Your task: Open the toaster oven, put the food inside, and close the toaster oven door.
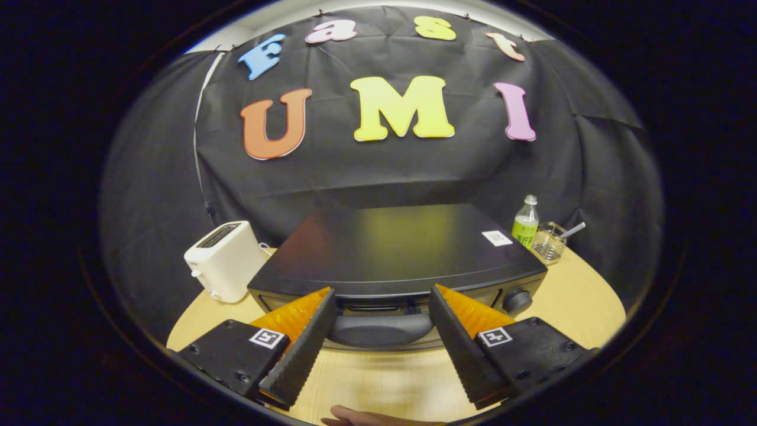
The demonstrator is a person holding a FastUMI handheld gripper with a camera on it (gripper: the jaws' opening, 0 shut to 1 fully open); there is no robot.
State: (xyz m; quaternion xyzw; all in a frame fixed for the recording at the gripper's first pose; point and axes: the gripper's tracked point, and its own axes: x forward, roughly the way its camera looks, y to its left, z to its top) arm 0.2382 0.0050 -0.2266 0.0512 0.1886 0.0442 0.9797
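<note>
Right now the tool [382,302] is released, its two black fingers [303,349] spread wide with orange backing showing behind each ribbed pad, and nothing is pressed between them. Just ahead of the fingers, and framed by the gap between them, stands the black toaster oven [396,254] on the pale wooden tabletop [378,378]. Its flat top faces the camera from slightly above and carries a small white sticker [497,238] toward its right rear corner. The oven's front edge sits level with the fingertips; a dark rounded handle [381,328] on the door lies low between the two fingers, and a round black knob [517,300] sits at the front right, just beyond the right finger. Whether the door is ajar cannot be told from this angle. To the left of the oven, near its front corner but apart from it, stands a white pop-up toaster [223,260]. Behind the oven's right side are a clear bottle with a green label [525,223] and, just beside it, a small wire basket [550,241] with a utensil handle sticking out. Near the bottom, on the tabletop below the fingers, part of a hand [366,417] shows.
</note>
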